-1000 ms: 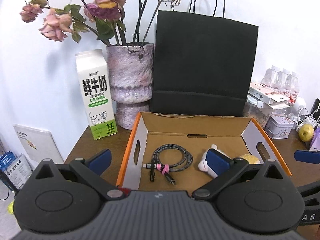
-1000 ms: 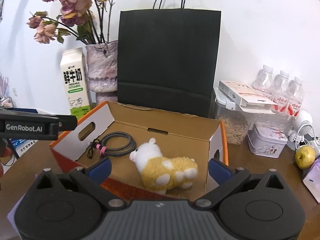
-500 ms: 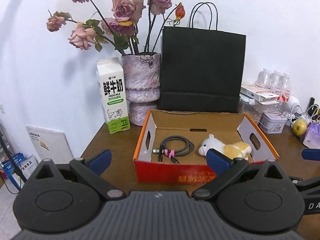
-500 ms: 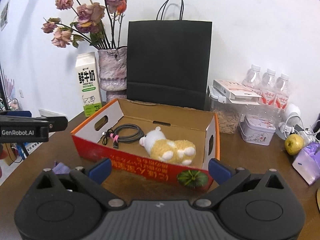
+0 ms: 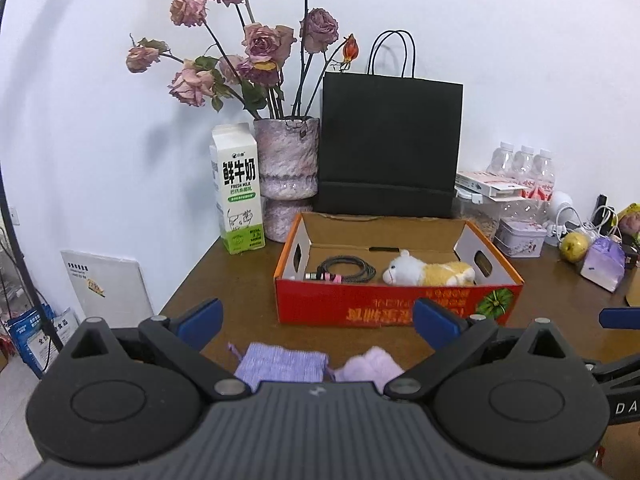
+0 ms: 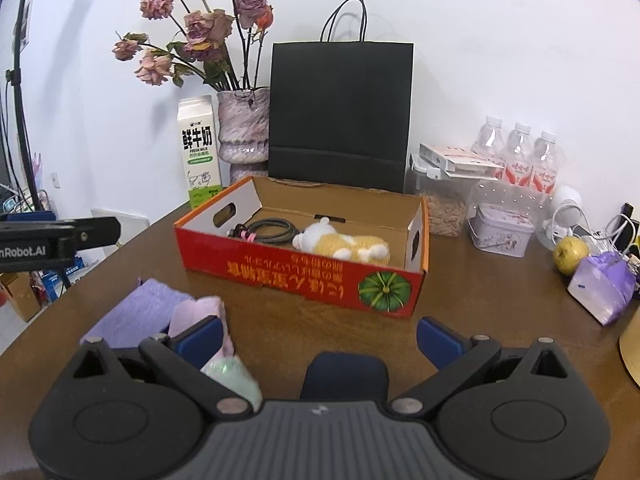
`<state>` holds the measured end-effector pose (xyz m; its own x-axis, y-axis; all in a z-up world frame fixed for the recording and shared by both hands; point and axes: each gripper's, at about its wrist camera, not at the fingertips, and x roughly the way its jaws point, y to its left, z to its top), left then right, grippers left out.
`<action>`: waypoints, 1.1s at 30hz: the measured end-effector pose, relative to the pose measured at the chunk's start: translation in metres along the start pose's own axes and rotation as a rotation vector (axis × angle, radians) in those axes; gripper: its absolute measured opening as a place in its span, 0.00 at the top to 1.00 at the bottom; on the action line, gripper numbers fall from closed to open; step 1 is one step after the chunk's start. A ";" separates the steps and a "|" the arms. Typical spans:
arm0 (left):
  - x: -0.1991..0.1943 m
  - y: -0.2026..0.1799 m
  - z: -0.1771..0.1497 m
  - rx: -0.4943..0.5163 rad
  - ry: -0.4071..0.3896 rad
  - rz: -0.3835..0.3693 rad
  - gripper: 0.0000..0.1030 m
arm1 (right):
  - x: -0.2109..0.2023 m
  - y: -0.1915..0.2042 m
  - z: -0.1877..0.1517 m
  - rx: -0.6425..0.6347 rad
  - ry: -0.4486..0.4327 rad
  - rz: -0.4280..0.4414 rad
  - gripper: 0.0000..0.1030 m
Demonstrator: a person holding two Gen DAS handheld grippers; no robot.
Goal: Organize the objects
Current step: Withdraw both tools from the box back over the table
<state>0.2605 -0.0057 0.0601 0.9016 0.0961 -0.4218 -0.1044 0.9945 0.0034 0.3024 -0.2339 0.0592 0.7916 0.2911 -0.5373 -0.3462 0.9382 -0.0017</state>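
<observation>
Red cardboard box (image 5: 396,304) with an orange rim sits open-topped at the centre of both views, on the brown wooden table (image 6: 480,300). Inside it, toward its left end in each frame, lies a coiled dark braided cable (image 5: 348,271) bound with a pink tie; just beside it, toward the right end, a white-and-yellow plush toy (image 5: 428,273) lies on its side.

In the lower middle of the left wrist view, a flat purple knitted pouch (image 5: 280,364) and a pale pink fuzzy cloth (image 5: 370,368) lie side by side on the table, in front of the box and apart from it. The left gripper (image 5: 318,322) hangs above them with its blue-padded fingers spread wide and nothing between them. The right gripper (image 6: 320,340) is likewise spread wide and empty; its left finger overlaps the pink cloth in the lower left of the right wrist view, though whether they touch cannot be told. A pale green soft item (image 6: 234,378) shows just below that finger.

Behind the box, against the white wall, stand a white-and-green milk carton (image 5: 238,196), a mottled pink vase of dried roses (image 5: 286,168) and a black paper bag (image 5: 390,148).
</observation>
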 end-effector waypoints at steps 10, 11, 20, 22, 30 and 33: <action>-0.034 -0.005 -0.036 0.027 0.029 -0.021 0.00 | -0.034 0.002 -0.039 0.000 -0.007 -0.004 0.00; -0.038 -0.005 -0.040 0.027 0.030 -0.023 0.00 | -0.038 0.001 -0.043 0.000 -0.008 -0.003 0.00; -0.070 -0.008 -0.072 0.031 0.025 -0.024 0.00 | -0.066 0.005 -0.079 0.004 -0.009 -0.016 0.00; -0.076 -0.009 -0.079 0.034 0.030 -0.029 0.00 | -0.072 0.006 -0.087 0.006 -0.010 -0.016 0.00; -0.091 -0.016 -0.094 0.032 0.020 -0.060 0.00 | -0.087 0.006 -0.114 0.027 -0.004 -0.012 0.00; -0.093 -0.020 -0.099 0.037 0.024 -0.071 0.00 | -0.088 0.004 -0.122 0.037 0.000 -0.015 0.00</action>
<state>0.1369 -0.0389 0.0098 0.8959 0.0250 -0.4436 -0.0250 0.9997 0.0059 0.1696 -0.2782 0.0040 0.7968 0.2768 -0.5372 -0.3154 0.9487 0.0209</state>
